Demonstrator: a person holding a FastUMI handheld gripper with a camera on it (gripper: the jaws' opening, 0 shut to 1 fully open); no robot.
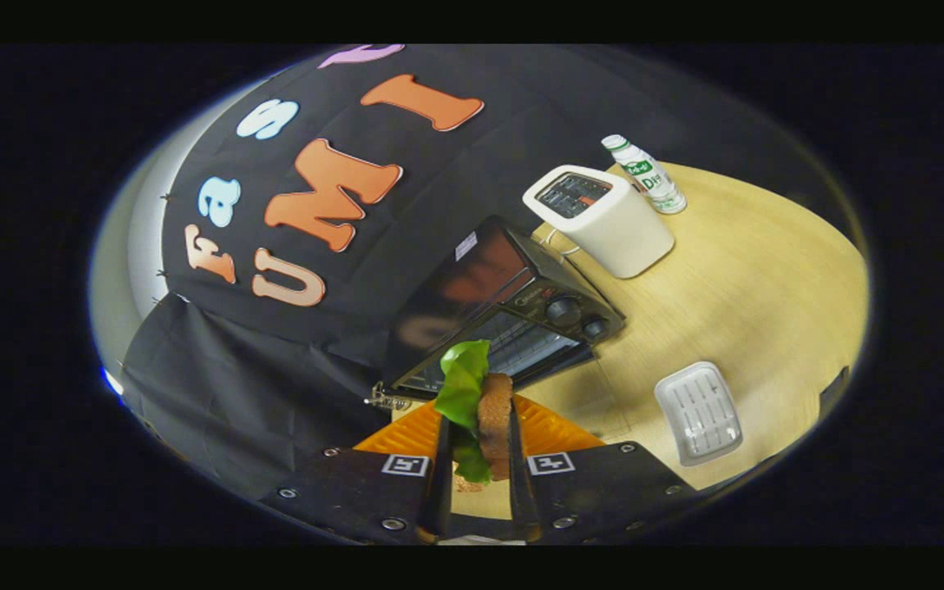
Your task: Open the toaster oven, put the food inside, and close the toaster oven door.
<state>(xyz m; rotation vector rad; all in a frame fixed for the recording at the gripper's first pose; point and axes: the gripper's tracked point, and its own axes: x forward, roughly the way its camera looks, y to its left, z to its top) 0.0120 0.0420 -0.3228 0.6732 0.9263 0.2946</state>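
Green lettuce and a brown slice of bread make up the food (484,401), a sandwich that is held upright between the two fingers (442,467) of the gripper (478,483). The fingers are clamped on it, one pressed against the leafy side and the other against the bread side. The upper part of the food is seen rising above the fingertips, and the leaf is folded over at its top.

Just beyond the food, the toaster oven (513,315) is seen on the pale wooden surface (751,279). It is black, with two round knobs on its front panel, and its door (488,344) is seen lowered, so that the wire rack inside is in view. A small metal spring or hinge part is seen at the near corner of the oven, beside the fingers.

Orange ribbed parts of the gripper are seen on either side of the food, just behind the fingertips, and a square black-and-white marker is fixed on each finger block.

Farther back on the surface, a white pop-up toaster (603,217) is placed beside the oven, with a cord trailing from it. A small white bottle with a green label (644,174) stands just behind the toaster. A white ridged tray (698,412) lies well apart from the oven.
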